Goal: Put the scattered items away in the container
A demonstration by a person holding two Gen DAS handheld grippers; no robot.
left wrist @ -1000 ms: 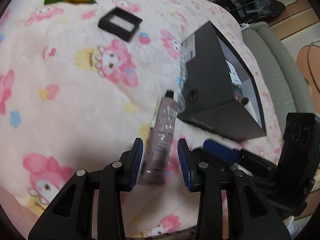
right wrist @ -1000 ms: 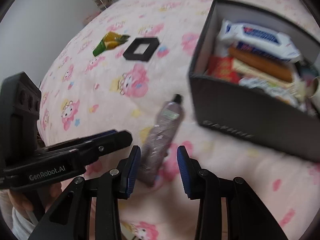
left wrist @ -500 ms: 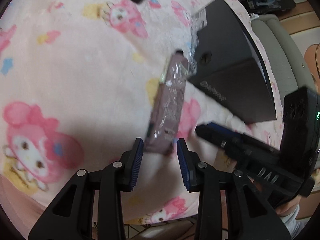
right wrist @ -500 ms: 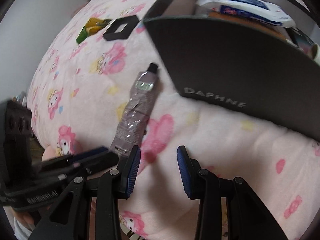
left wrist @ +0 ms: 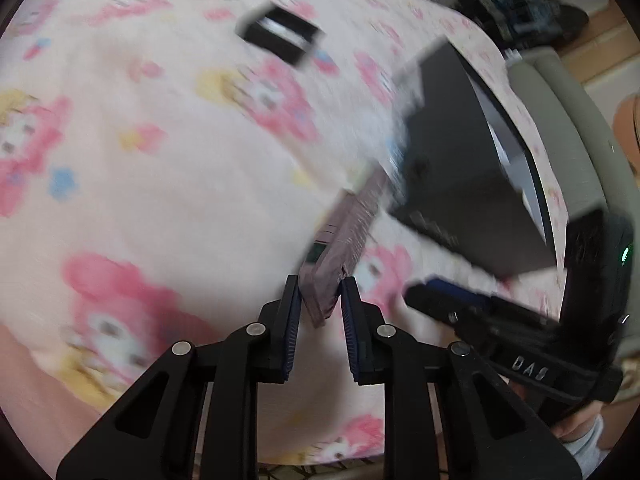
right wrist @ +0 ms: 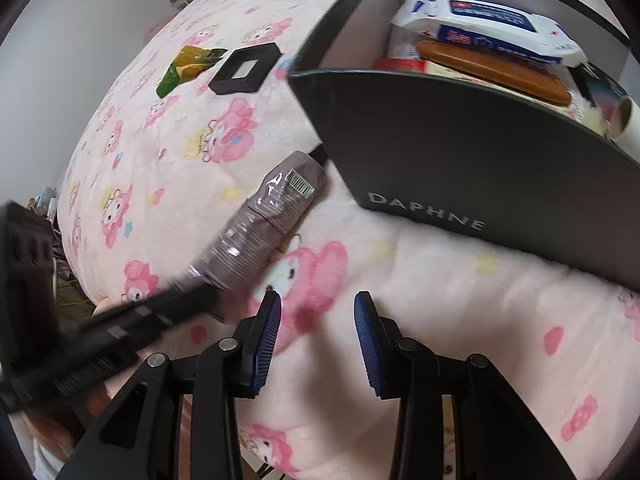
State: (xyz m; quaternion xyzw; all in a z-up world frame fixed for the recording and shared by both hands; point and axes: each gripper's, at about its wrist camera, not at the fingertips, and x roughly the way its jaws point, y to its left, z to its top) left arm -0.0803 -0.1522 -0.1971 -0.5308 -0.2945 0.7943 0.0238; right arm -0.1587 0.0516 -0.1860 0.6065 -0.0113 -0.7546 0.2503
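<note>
While left gripper clamps tube, right gripper open, empty.

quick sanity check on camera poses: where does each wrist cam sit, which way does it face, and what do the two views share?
Left wrist: on the left claw, low over the pink blanket, facing along the mauve tube pinched at its flat end toward the black box; the right claw crosses at right.
Right wrist: on the right claw, open and empty, facing the box's front wall and contents; the left claw enters from the left.
Shared: tube, box, black square frame, green-yellow packet, blanket.
</note>
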